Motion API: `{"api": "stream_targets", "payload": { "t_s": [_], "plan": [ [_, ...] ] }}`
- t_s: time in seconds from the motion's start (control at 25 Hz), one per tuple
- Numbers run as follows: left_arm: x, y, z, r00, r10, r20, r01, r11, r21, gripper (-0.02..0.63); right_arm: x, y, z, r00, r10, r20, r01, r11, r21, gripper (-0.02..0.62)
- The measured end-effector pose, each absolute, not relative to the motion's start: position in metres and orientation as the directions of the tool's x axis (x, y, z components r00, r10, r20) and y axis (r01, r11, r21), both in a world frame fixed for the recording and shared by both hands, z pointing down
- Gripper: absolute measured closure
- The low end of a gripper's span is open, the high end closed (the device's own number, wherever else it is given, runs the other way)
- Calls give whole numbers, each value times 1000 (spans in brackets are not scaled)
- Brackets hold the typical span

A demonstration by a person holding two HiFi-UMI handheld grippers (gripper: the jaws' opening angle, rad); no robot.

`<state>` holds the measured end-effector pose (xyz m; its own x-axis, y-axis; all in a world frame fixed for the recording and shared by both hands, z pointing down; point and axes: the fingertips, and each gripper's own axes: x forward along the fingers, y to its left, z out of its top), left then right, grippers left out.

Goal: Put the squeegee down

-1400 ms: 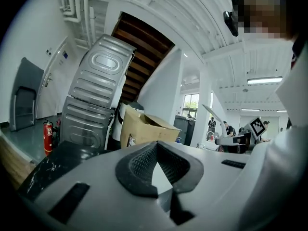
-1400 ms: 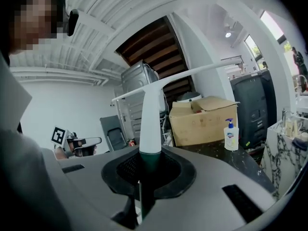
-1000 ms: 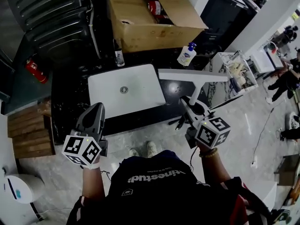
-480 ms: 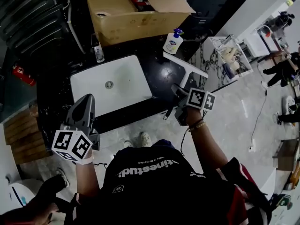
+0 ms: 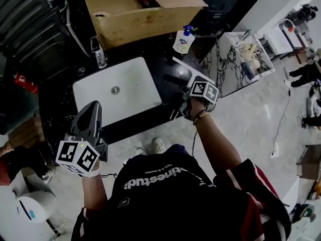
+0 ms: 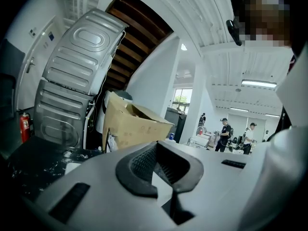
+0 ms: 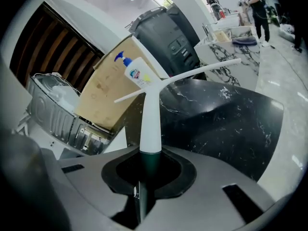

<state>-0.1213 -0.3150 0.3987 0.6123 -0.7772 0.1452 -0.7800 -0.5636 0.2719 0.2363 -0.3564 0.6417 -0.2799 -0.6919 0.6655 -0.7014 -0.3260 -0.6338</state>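
Observation:
My right gripper point(image 5: 189, 95) point(image 7: 147, 170) is shut on the handle of the white squeegee point(image 7: 150, 114). Its T-shaped blade point(image 5: 183, 68) points away from me, low over the black marble countertop point(image 7: 226, 124) to the right of the white sink point(image 5: 120, 92). Whether the blade touches the stone I cannot tell. My left gripper point(image 5: 92, 110) point(image 6: 161, 177) hangs in front of the counter's near edge, left of the sink. Its jaws are shut with nothing between them.
A pump soap bottle point(image 5: 183, 40) point(image 7: 137, 73) stands on the counter behind the blade, and beyond it an open cardboard box point(image 5: 135, 14). A faucet point(image 5: 98, 51) rises behind the sink. A red fire extinguisher point(image 5: 25, 81) sits far left. People stand far right.
My right gripper has dropped from a raised position down to the counter beside the sink and rolled, carrying the squeegee with it. The left gripper has drifted a little; its jaws are unchanged.

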Motion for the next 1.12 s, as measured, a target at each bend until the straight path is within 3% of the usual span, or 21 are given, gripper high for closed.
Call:
{"api": "stream_targets", "payload": {
  "t_s": [0.28, 0.56, 1.12],
  "plan": [
    [-118, -319, 399, 603, -782, 160, -788, -552, 273, 594, 245, -356, 661, -261, -670, 695, -658, -404, -636, 512],
    [-111, -320, 397, 613, -775, 154, -781, -564, 268, 594, 257, -351, 662, -206, -672, 712, -688, -418, -594, 396],
    [-108, -312, 386, 622, -773, 126, -773, -581, 254, 594, 308, -351, 625, 66, -733, 677, -767, -471, -435, 373]
  ]
}}
